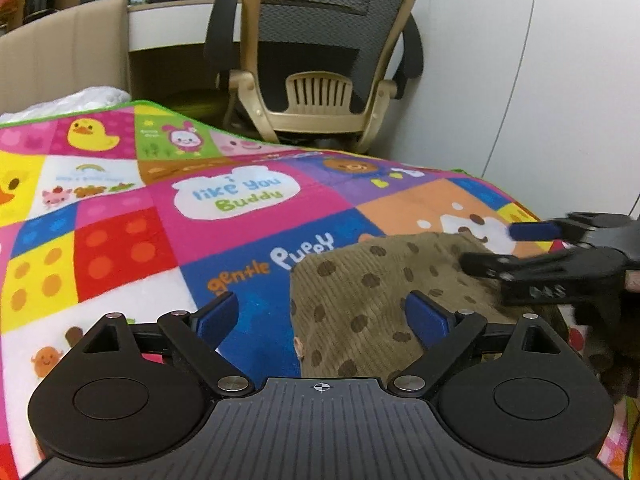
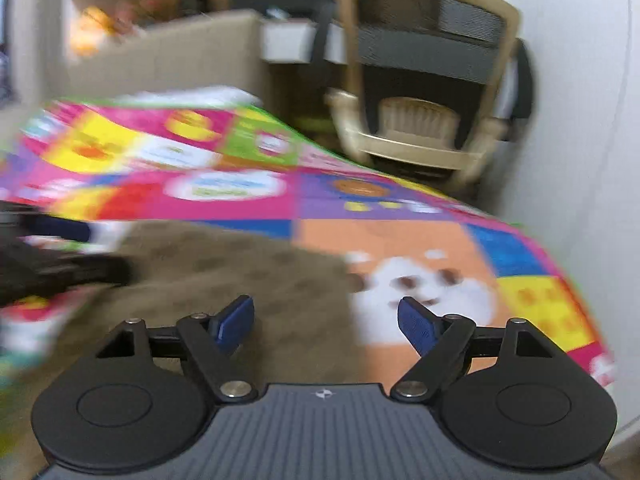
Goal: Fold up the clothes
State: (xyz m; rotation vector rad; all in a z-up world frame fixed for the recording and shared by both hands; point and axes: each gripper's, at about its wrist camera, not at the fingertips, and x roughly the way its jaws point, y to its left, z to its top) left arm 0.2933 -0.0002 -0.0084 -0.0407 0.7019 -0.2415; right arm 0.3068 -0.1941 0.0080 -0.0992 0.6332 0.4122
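Nearest me, my left gripper [image 1: 322,320] hangs with its blue pads spread wide and nothing between them, poised above the near left edge of the brown dotted corduroy garment [image 1: 372,300]. My right gripper [image 2: 326,326] is likewise released, its pads apart and empty, over the garment's right edge where the cloth meets the orange puppy square of the colourful play mat [image 1: 120,240]; that view is smeared by blur, so I cannot make out fine detail there. From the left camera I see the right gripper reaching in from the right, just over the cloth's far right part. The garment lies fairly flat on the near right part of the mat, with the rest of the mat bare to the left and beyond. I judge I am between folds, with neither tool holding cloth. The next move calls for finding an edge or corner on each side, lowering onto it and pinching a single layer cleanly. Farther off stand a beige office chair [image 1: 320,60] and the white wall [image 1: 520,60].
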